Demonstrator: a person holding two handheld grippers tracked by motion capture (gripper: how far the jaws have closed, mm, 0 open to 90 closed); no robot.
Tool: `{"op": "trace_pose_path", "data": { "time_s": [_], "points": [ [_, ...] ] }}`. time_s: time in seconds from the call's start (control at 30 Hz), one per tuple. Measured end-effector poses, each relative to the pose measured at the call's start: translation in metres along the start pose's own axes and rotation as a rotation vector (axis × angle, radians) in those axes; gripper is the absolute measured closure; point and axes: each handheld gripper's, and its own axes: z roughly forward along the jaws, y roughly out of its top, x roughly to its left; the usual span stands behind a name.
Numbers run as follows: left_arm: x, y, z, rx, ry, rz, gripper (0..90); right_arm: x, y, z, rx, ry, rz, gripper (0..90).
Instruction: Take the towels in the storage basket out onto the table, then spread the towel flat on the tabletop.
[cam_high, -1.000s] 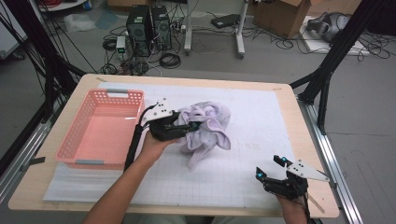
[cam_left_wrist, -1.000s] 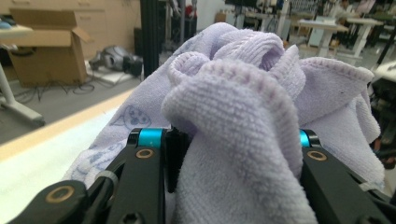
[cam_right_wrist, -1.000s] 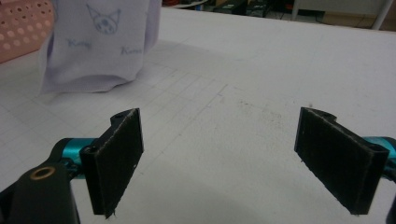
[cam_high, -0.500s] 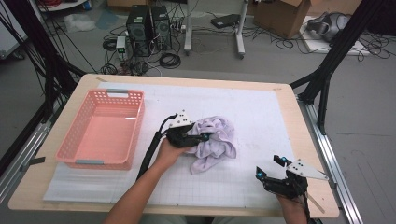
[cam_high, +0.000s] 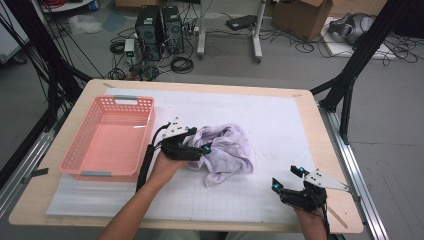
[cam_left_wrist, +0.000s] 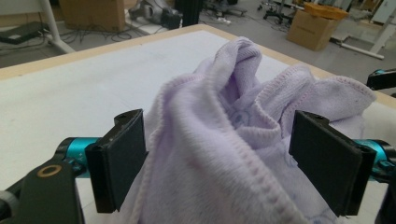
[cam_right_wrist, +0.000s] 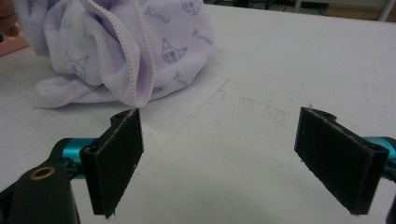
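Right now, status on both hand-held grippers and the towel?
Left hand-held gripper jaws just opened, lilac towel bunched between them. Right hand-held gripper open, nothing in it, apart from the towel. Pink basket left of the towel, nothing blocking.

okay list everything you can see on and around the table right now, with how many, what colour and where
towel: one, pale purple with small cartoon prints, crumpled at the middle of the table
basket: one, pink plastic, on the table to the left of the towel, nothing seen in it
mat: one, white with a faint grid, covering most of the tabletop
table: one, light wood edge
computer towers: two, black, on the floor beyond the table, among cables
cardboard boxes: tan, on the floor at the far side
left gripper: one, black and teal, jaws just opened wide, towel bunched between them
right gripper: one, black and teal, jaws open over bare mat, near right corner
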Motion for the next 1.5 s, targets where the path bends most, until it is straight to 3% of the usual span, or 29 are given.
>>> {"op": "trace_pose_path", "data": {
  "time_s": [0.17, 0.4, 0.57, 1.07, 1.5],
  "points": [
    [0.004, -0.003, -0.022, -0.017, 0.038, -0.003, 19.2, -0.001, 0.001, 0.001, -0.005, -0.001, 0.006, 13.9],
    [0.001, -0.007, -0.046, -0.029, 0.072, 0.026, 19.1, -0.001, 0.001, 0.001, -0.007, -0.005, 0.011, 14.0],
    [0.000, -0.012, -0.058, -0.045, 0.060, 0.019, 18.9, 0.000, 0.000, -0.001, -0.005, -0.007, 0.016, 13.9],
    [-0.005, -0.018, -0.052, -0.029, 0.047, 0.020, 18.9, -0.001, 0.000, -0.001, -0.005, -0.011, 0.016, 13.9],
    [-0.005, -0.027, -0.030, 0.059, -0.042, 0.013, 26.4, 0.001, 0.001, 0.002, 0.009, 0.005, 0.009, 13.9]
  ]
}}
